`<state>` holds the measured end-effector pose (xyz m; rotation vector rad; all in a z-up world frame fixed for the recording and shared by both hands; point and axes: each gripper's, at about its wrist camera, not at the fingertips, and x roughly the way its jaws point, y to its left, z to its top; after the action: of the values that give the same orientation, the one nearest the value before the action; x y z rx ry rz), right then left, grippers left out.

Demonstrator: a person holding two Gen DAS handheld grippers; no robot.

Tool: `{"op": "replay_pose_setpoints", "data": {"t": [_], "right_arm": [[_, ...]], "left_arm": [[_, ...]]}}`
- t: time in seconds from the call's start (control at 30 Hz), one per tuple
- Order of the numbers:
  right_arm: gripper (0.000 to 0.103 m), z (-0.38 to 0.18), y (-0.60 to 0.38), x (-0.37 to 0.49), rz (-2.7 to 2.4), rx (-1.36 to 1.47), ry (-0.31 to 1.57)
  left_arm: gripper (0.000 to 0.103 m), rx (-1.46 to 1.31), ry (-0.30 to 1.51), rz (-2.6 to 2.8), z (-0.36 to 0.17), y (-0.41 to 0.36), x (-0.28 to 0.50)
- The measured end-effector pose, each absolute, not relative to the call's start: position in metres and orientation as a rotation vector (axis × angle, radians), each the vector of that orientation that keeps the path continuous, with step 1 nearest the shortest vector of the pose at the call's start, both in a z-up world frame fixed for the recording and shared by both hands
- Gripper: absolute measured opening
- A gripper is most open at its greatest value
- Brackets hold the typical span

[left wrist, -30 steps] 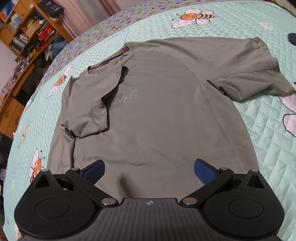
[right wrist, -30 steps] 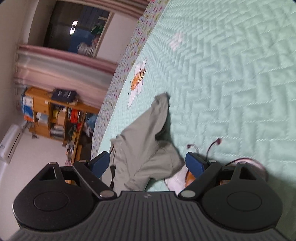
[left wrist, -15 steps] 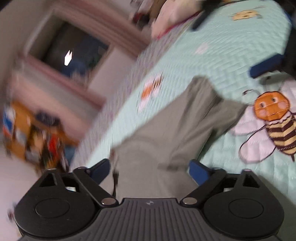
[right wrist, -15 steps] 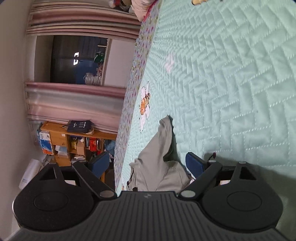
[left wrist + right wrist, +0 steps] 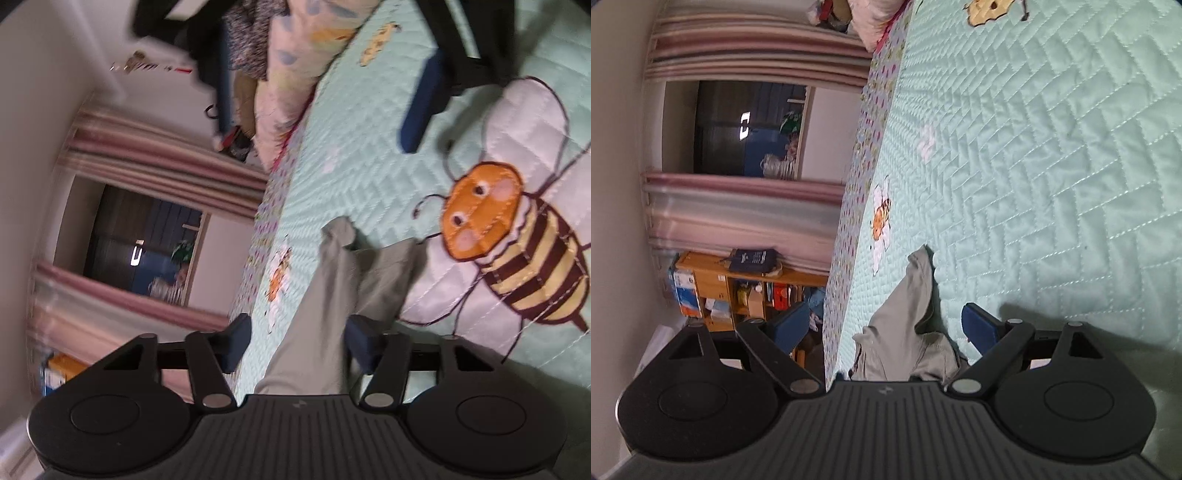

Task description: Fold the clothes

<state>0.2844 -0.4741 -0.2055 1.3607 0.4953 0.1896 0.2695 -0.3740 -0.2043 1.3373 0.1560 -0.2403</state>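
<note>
Grey-green shirt (image 5: 325, 306) fabric runs up the lower middle of the left wrist view, lying on the mint quilted bedspread (image 5: 369, 177) and passing between the two blue pads of the left gripper (image 5: 295, 341). Its jaws have just been closing, yet a gap shows on the left side between pad and cloth; the right pad sits at the cloth's edge, and with the blur I cannot say it presses — the grip looks not yet made. A large embroidered bee (image 5: 517, 251) fills the right of the frame, just beside the shirt's edge. In the upper right, one blue finger of the right gripper (image 5: 421, 107) angles down over the quilt. Striped curtains (image 5: 147, 162) and a dark window (image 5: 140, 243) take the left side, pillows (image 5: 288, 74) the top centre.

In the right wrist view the shirt (image 5: 908, 332) lies bunched at the lower centre, near the bedspread's (image 5: 1034, 147) flowered border. The right gripper (image 5: 886, 326) stands wide apart — its left pad hangs off the bed edge, its right pad rests over bare quilt, and neither touches the cloth between them. A small bee patch (image 5: 881, 221) sits just above the shirt's tip. A wooden shelf (image 5: 738, 291) crowds the lower left, below the curtains (image 5: 757, 55).
</note>
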Motion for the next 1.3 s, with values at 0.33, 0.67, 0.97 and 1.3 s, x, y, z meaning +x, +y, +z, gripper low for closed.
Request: {"op": "replay_pose_setpoints", "data": {"t": [0.33, 0.67, 0.97, 1.3], "right_arm": [[0.090, -0.196, -0.479, 0.279, 0.195, 1.324, 0.467], [0.090, -0.195, -0.476, 0.282, 0.204, 1.295, 0.485], [0.090, -0.204, -0.466, 0.291, 0.259, 1.340, 0.509], [0.090, -0.183, -0.379, 0.322, 0.488, 1.037, 0.679]], "left_arm": [[0.084, 1.292, 0.201, -0.424, -0.176, -0.368, 0.248], [0.001, 1.372, 0.313, -0.509, -0.211, -0.388, 0.273], [0.000, 0.615, 0.414, -0.252, -0.070, -0.289, 0.326], [0.001, 0.129, 0.867, 0.005, -0.118, -0.095, 0.335]]}}
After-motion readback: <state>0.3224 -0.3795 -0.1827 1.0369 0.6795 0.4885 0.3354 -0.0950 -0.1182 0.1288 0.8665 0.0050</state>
